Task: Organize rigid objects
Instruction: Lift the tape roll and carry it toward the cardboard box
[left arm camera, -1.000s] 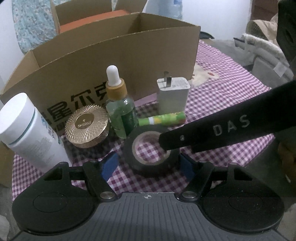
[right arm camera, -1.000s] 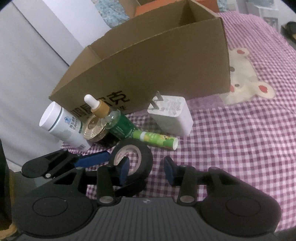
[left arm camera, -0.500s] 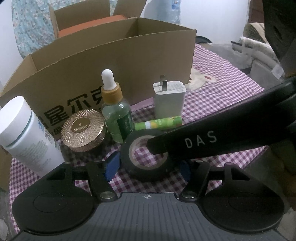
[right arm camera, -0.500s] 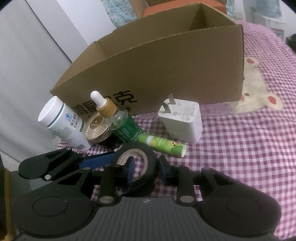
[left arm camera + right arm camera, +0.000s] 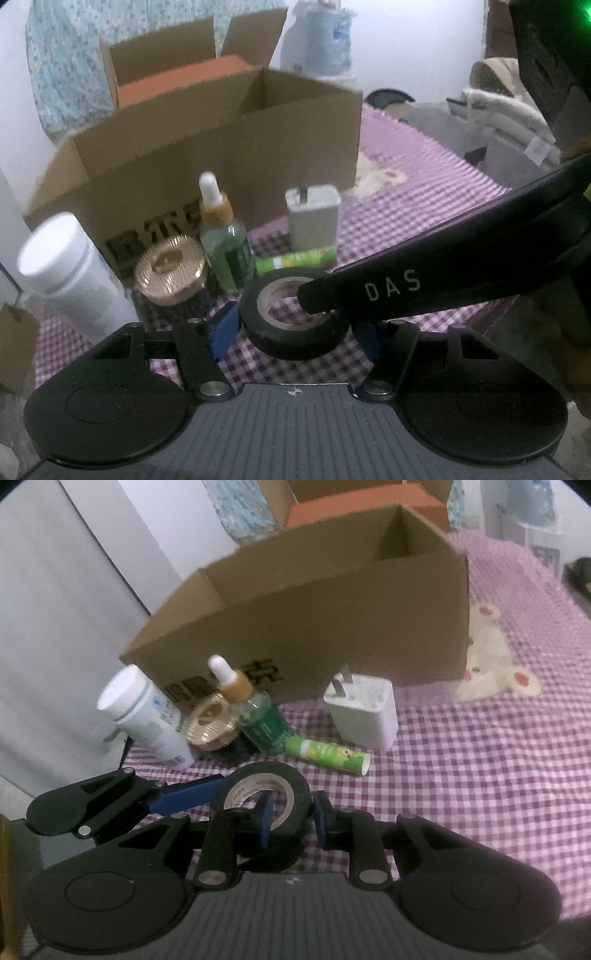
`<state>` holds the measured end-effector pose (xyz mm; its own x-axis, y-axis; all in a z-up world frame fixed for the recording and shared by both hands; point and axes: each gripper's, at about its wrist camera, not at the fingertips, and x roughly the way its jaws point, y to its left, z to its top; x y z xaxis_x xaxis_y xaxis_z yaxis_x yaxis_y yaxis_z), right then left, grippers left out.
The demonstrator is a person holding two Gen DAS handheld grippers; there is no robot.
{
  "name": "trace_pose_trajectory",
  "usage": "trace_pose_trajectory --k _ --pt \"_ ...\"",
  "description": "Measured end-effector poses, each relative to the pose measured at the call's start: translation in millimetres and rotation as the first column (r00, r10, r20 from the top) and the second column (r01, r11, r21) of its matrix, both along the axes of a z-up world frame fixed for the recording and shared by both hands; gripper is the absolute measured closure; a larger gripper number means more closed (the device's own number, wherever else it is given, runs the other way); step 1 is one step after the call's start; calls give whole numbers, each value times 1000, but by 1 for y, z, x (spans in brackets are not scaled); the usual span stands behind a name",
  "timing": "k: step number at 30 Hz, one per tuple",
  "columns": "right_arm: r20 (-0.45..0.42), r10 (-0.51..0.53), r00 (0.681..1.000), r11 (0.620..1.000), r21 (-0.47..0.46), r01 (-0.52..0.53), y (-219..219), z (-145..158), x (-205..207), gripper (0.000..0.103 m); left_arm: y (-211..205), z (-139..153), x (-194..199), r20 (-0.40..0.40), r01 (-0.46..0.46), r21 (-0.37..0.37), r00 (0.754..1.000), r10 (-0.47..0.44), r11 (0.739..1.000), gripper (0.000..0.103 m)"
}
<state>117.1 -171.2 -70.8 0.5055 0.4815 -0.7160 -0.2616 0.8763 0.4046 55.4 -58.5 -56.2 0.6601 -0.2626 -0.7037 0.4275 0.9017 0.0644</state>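
Note:
A black tape roll (image 5: 255, 314) (image 5: 266, 773) sits just in front of both cameras, over the purple checked cloth (image 5: 480, 775). My left gripper (image 5: 295, 332) is shut on the roll's outer sides with its blue pads. Its blue finger (image 5: 184, 799) shows in the right wrist view. My right gripper (image 5: 293, 818) has one pad inside the roll's hole and one outside, closing tight on the roll's wall. Its black finger (image 5: 388, 288) crosses the left wrist view into the hole. An open cardboard box (image 5: 221, 155) (image 5: 332, 627) stands behind.
Between the roll and the box stands a row of things. These are a white bottle (image 5: 144, 709), a gold-lidded jar (image 5: 210, 720), a green dropper bottle (image 5: 258, 716), a white charger (image 5: 364, 712) and a lying green tube (image 5: 327, 755). More cloth stretches to the right.
The right gripper's jaws have shut onto the roll's wall. The left pads have drawn in against the roll. Both grippers have pulled back and up a little with the roll.

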Motion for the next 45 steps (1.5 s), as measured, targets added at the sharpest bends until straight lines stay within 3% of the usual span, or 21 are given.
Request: trace_pose_trajectory --k 7,14,17,20,25,30,33,37,41,45 --pt "130 4 992 1000 16 -6 -7 53 -19 77 5 48 -19 137 3 -19 991 -1 1000 37" --pt "309 48 950 998 26 -59 -2 123 -15 77 11 113 -17 307 -26 -2 951 26 1000 37" --pt "371 76 926 996 14 -87 5 149 -3 77 17 138 -2 340 -48 -1 939 45 999 37" --pt "379 103 920 993 21 -120 12 169 22 77 25 156 19 333 -64 0 941 60 998 37" --pt "301 172 938 980 41 -193 30 180 83 77 47 164 74 210 -94 11 974 90 995 37" --pt "86 233 969 966 92 -240 47 152 156 77 69 138 132 -15 -122 11 992 122 992 37" --pt "-59 252 966 965 94 -246 59 120 189 77 76 112 162 -164 -136 11 977 136 991 37" --pt "-226 259 939 965 98 -243 70 76 226 77 80 76 196 -317 -143 31 937 145 989 37" --pt "-308 259 916 966 99 -240 76 48 242 77 79 57 215 -391 -141 74 906 159 987 37" --pt "-348 262 900 965 104 -241 81 29 243 77 78 47 221 -419 -133 117 892 170 984 37"
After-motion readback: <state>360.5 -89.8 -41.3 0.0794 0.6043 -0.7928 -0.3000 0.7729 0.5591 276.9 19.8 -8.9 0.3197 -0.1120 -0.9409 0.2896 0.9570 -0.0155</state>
